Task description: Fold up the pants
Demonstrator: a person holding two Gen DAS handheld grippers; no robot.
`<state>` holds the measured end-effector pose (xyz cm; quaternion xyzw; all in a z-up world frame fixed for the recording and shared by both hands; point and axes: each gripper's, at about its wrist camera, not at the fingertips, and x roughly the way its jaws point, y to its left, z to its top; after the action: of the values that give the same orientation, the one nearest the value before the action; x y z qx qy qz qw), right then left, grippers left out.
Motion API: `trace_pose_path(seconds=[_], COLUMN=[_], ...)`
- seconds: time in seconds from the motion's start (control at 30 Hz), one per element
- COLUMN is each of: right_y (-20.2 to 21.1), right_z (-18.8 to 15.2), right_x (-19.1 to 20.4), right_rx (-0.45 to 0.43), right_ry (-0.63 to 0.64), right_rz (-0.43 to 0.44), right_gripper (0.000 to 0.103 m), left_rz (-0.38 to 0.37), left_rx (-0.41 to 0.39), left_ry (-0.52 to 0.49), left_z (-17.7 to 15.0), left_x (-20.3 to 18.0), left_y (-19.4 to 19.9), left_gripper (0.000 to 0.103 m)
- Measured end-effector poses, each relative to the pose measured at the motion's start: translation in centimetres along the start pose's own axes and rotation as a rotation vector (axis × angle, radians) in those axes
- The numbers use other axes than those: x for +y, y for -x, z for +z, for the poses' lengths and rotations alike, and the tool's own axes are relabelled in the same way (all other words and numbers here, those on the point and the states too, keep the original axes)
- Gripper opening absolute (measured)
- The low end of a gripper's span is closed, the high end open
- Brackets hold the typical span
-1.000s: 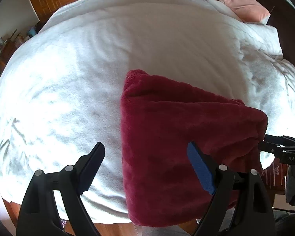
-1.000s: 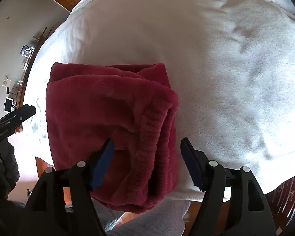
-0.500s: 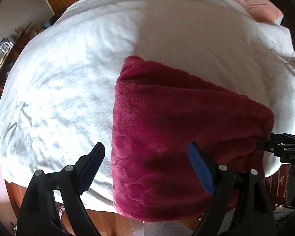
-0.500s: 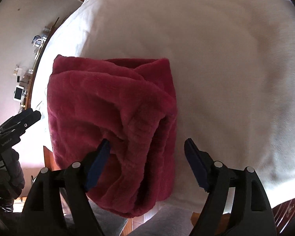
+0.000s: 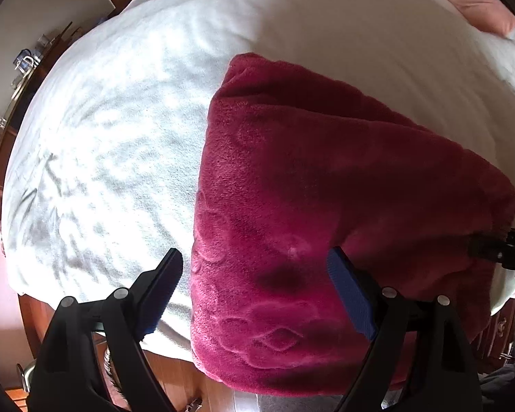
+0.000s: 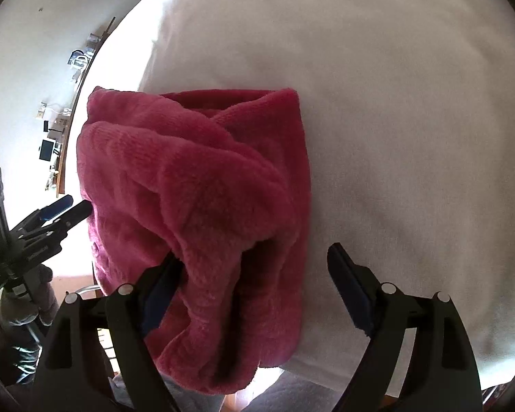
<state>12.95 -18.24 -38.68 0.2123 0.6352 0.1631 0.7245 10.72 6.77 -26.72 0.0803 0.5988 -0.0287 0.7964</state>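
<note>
Lying in a thick folded bundle at the near edge of the white quilted bed cover [image 5: 127, 144], with its nearest part hanging over that edge, the plush dark-red fleece pants [image 5: 326, 206] appear to be at the close of a fold, at the letting-go step. The left gripper [image 5: 254, 285] stands spread wide over the bundle's left edge, pinching nothing, while the right gripper [image 6: 254, 271] has just been opening, its pads clear of the ribbed fold between them. The next move likely calls for lifting both grippers straight off without snagging the pile, then judging whether one more fold or a smoothing pass is needed.
</note>
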Motion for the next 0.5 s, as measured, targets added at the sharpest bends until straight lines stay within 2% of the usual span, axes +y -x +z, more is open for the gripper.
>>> trace_pose_path(seconds=[0.3,0.5], right_y=[2.4,-0.3], right_z=[0.1,0.4], right_x=[1.3,2.0], right_rx=[-0.064,-0.042], right_ry=[-0.050,-0.110], right_rz=[0.071,0.033], right_gripper=[0.085,0.085], left_rz=[-0.052,-0.093], left_rx=[0.022,0.041], left_ry=[-0.043,-0.089], left_z=[1.4,2.3], left_x=[0.8,1.8], left_y=[-2.6,-4.1], left_gripper=[0.085,0.091])
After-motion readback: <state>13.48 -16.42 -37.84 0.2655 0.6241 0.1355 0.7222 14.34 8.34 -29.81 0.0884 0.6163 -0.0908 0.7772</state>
